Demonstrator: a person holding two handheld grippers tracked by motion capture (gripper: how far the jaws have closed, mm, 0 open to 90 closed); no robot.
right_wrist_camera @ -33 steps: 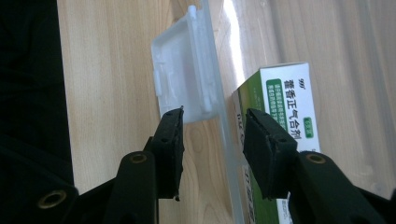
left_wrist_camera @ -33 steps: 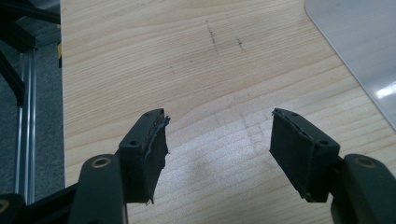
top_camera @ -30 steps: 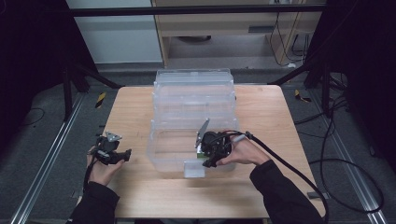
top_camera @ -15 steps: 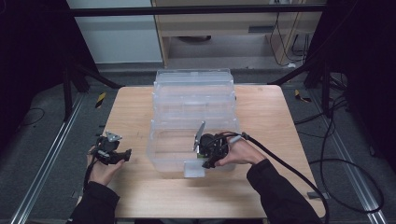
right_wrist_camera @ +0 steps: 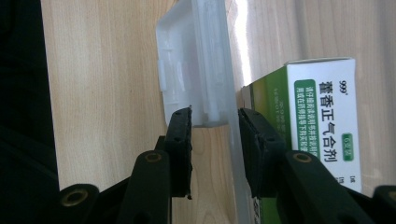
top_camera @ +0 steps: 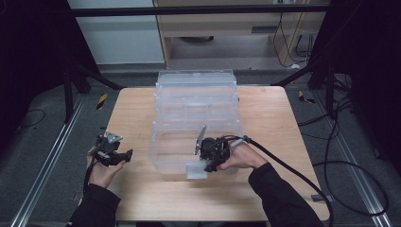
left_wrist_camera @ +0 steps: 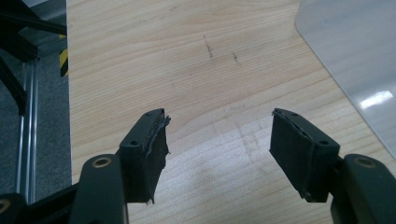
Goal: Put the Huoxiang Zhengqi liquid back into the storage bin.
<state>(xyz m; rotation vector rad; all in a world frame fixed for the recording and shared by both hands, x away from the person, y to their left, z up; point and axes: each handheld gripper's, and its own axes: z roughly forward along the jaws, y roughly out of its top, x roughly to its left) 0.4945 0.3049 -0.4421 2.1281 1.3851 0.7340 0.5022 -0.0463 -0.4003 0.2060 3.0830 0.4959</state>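
A clear plastic storage box (top_camera: 196,101) with its lid on stands in the middle of the wooden table (top_camera: 269,113). Its white front latch (top_camera: 196,171) faces the person. My right gripper (top_camera: 209,163) is at that front wall. In the right gripper view the jaws of my right gripper (right_wrist_camera: 215,116) press on the latch (right_wrist_camera: 201,70) and the clear wall beside it. Behind the wall stands a green and white medicine carton (right_wrist_camera: 322,116). My left gripper (top_camera: 126,155) rests low at the table's left. This left gripper (left_wrist_camera: 217,135) is open, with bare wood between its jaws.
A rounded corner of the clear box (left_wrist_camera: 355,60) lies to the right of the left gripper. A thick black cable (top_camera: 293,165) trails from the right gripper off the table's right side. Metal rails (top_camera: 42,161) and dark floor border the table.
The right gripper has dipped and shifted slightly at the box's front wall. The left gripper has stayed where it was.
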